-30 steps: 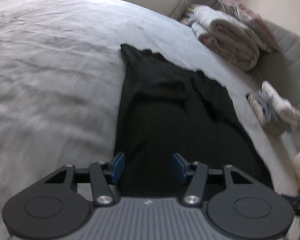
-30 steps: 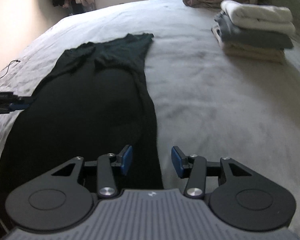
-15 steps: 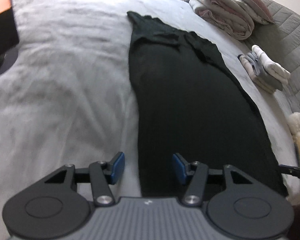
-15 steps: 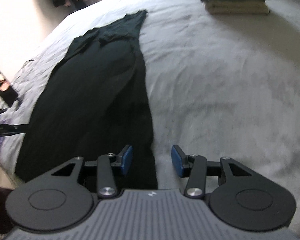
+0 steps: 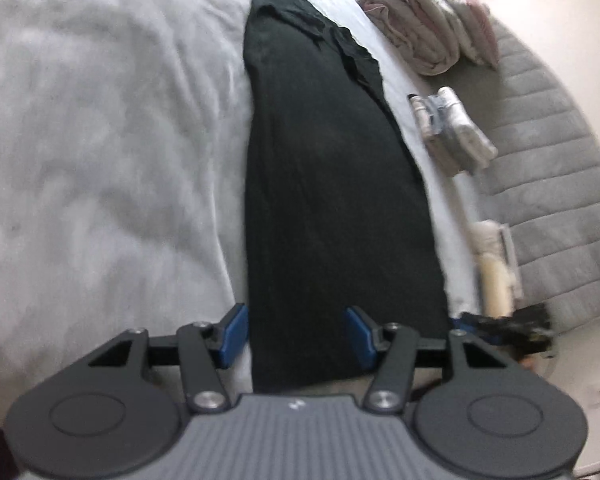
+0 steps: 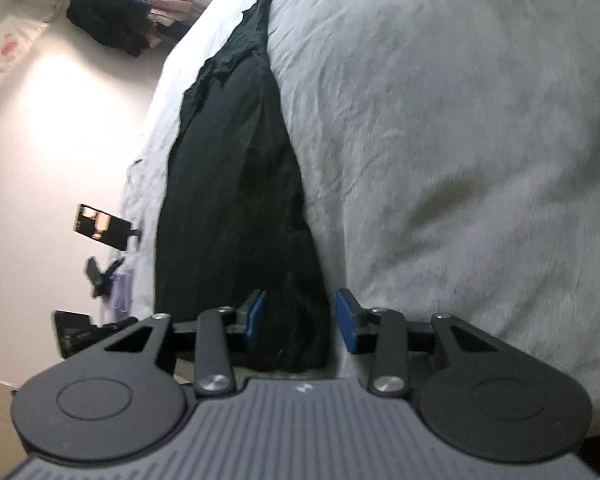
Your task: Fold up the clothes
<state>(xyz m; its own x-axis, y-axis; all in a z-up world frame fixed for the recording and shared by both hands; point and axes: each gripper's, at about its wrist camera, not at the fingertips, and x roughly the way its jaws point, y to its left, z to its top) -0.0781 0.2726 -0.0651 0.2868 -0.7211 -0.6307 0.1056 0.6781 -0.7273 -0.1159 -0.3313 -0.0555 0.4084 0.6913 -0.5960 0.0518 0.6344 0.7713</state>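
A long black garment (image 5: 332, 184) lies stretched flat lengthwise on the pale grey bed sheet (image 5: 100, 160), its hem toward me. My left gripper (image 5: 296, 334) stands open at the hem's left corner, its blue pads (image 5: 234, 332) on either side of the cloth edge. In the right wrist view the same black garment (image 6: 236, 184) runs away from me. My right gripper (image 6: 300, 322) is open at the hem's right corner, with the cloth between its blue pads (image 6: 346, 320) but not clamped. The other gripper (image 5: 504, 326) shows dark at the hem's far side.
Folded pale blankets (image 5: 416, 20) and a small stack of folded clothes (image 5: 452, 132) lie on the bed at the right, beside a grey quilted headboard (image 5: 548, 184). In the right wrist view a phone (image 6: 100, 226) on a stand and hanging dark clothes (image 6: 112, 16) are by the wall.
Both grippers have drawn back along the garment from its middle to the hem at the bed's near edge. Both stayed open.
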